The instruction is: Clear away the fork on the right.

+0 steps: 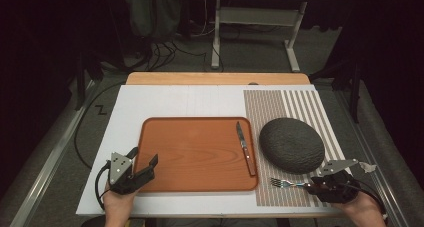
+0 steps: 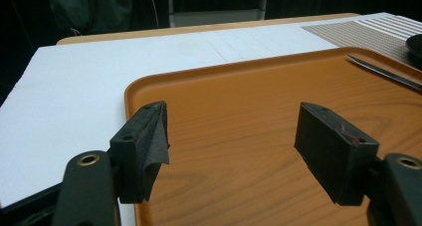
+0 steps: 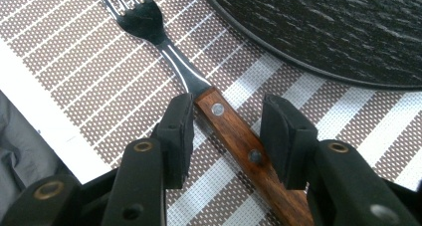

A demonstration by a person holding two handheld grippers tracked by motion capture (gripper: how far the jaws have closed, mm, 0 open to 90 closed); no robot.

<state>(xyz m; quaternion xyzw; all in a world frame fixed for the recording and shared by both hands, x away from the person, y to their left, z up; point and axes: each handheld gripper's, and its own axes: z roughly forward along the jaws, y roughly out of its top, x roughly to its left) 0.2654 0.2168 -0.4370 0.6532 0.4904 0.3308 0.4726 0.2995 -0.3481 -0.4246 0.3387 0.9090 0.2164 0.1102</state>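
A fork (image 1: 285, 183) with a wooden handle lies on the striped placemat (image 1: 270, 107), in front of a dark round plate (image 1: 291, 144). My right gripper (image 1: 312, 187) is low at the fork's handle end. In the right gripper view, the right gripper (image 3: 228, 104) stands open around the fork's handle (image 3: 234, 136); the left pad is right against the handle and the right pad is apart from it. A knife (image 1: 245, 148) lies on the right side of the orange tray (image 1: 195, 152). My left gripper (image 1: 144, 156) is open over the tray's left front corner, nothing between its pads (image 2: 144, 136).
The tray and placemat rest on a white board (image 1: 175, 102) over a wooden table. The plate's rim (image 3: 338, 27) lies just beyond the fork. The knife's blade (image 2: 383, 71) shows at the tray's far right in the left gripper view. Cables and a stand are on the floor behind.
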